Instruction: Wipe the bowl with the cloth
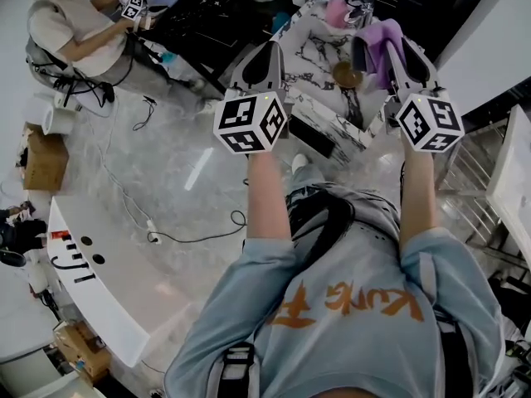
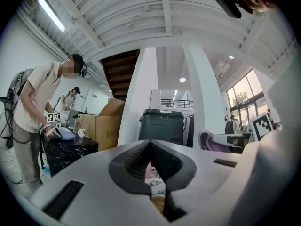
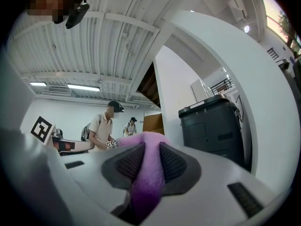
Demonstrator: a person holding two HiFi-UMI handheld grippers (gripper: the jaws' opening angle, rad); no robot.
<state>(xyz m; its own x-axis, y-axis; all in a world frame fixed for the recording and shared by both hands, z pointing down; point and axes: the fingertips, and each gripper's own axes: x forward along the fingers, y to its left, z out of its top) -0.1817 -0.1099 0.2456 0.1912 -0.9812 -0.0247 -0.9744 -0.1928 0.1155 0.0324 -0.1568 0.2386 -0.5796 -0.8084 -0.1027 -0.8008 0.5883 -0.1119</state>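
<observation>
While our right gripper (image 1: 392,52) pinches the purple cloth (image 1: 377,40), the brown bowl (image 1: 346,75) sits on the marble table (image 1: 311,36) just to its left, nearer it than our left gripper (image 1: 267,60), whose jaws are pressed together, empty. Cables (image 1: 191,239) trail across the glossy floor (image 1: 166,164); another person (image 1: 75,31) works at a dark table (image 1: 195,11).

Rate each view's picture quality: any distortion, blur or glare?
Head view: sharp, evenly lit, one glare streak on the glossy grey stone floor. Left gripper view: heavy fisheye bending; the shut left claw looks soft. Right gripper view: same bending; the purple fleece cloth gripped in the right claw blurs close up.
</observation>
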